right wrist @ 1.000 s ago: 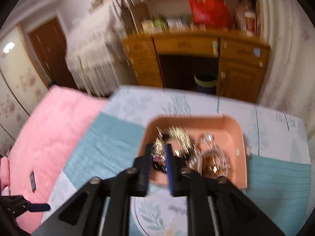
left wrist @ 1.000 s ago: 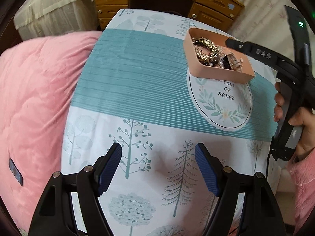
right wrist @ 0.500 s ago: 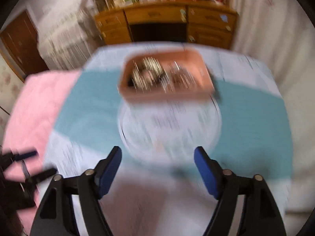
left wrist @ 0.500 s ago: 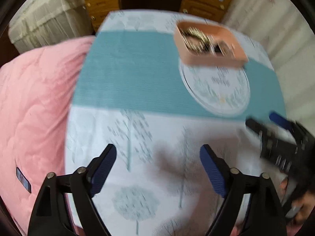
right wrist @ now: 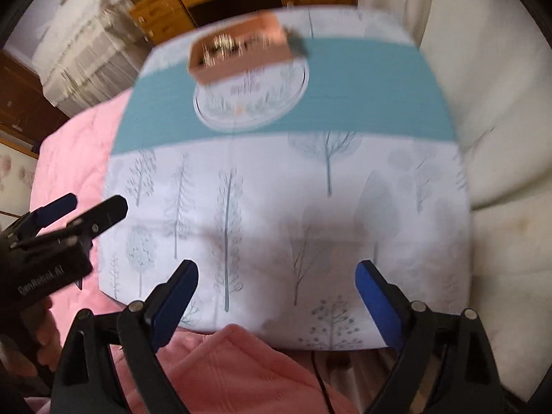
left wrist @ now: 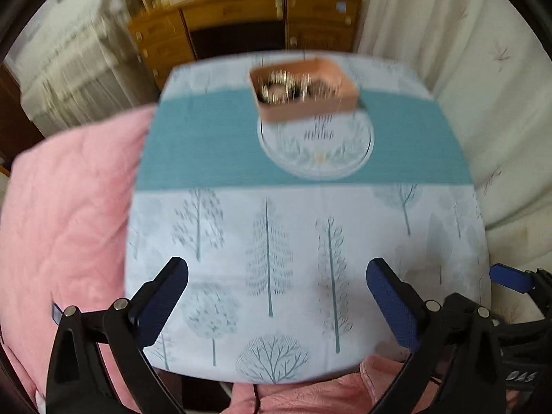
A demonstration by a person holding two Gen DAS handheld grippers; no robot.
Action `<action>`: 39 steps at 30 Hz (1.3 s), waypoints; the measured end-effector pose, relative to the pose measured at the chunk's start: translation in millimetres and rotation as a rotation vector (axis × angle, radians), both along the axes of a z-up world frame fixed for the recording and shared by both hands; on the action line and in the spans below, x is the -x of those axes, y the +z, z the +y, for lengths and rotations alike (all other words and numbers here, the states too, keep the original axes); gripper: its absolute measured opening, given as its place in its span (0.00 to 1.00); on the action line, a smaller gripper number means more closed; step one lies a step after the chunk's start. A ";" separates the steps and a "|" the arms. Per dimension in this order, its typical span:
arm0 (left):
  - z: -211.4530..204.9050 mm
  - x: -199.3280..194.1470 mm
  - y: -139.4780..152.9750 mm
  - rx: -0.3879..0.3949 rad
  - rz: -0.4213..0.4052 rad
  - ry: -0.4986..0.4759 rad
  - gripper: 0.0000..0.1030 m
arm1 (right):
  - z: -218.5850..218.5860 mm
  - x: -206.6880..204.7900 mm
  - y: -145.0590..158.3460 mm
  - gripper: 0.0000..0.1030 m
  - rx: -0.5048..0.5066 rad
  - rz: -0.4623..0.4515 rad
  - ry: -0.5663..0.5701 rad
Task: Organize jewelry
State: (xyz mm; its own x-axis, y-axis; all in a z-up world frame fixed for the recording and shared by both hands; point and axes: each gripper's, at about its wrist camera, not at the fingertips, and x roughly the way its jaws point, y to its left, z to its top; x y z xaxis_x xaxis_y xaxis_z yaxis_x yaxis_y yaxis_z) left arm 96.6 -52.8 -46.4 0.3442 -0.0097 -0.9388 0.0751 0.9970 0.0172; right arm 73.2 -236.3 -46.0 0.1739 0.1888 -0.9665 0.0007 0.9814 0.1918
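Both claws empty, jaws wide: left gripper [left wrist: 277,291], right gripper [right wrist: 277,284]. Pink jewelry tray [left wrist: 303,88] sits far ahead on the tablecloth [left wrist: 293,234]. We judge next: reach forward, pinch one piece.

We have open passage across the tree-printed cloth worktop [left wrist: 276,241] ahead of both tools. The only obstacle on it is the shallow pink rectangular tray [left wrist: 303,91] of blurred jewelry at its far end. A pink quilted bed [left wrist: 69,207] borders the left edge, cream curtains [left wrist: 483,86] the right.
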 end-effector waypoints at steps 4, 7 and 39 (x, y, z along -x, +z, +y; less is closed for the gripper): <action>-3.3 6.9 17.3 0.026 -0.019 0.043 0.99 | -1.9 6.8 24.0 0.91 0.020 -0.046 -0.005; -3.4 18.4 22.4 0.020 -0.027 0.085 0.99 | 2.8 16.3 31.6 0.91 0.006 -0.082 0.008; -3.9 48.2 31.2 -0.022 -0.067 0.129 0.99 | 16.4 37.7 55.4 1.00 0.078 -0.246 0.075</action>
State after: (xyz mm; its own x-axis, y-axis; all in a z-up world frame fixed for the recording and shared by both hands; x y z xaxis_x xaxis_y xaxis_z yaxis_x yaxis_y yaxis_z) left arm 48.3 -56.7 -15.2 0.4031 0.0595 -0.9132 -0.0559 0.9976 0.0403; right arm 35.5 -219.9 9.4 0.3938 0.1362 -0.9091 -0.1094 0.9889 0.1007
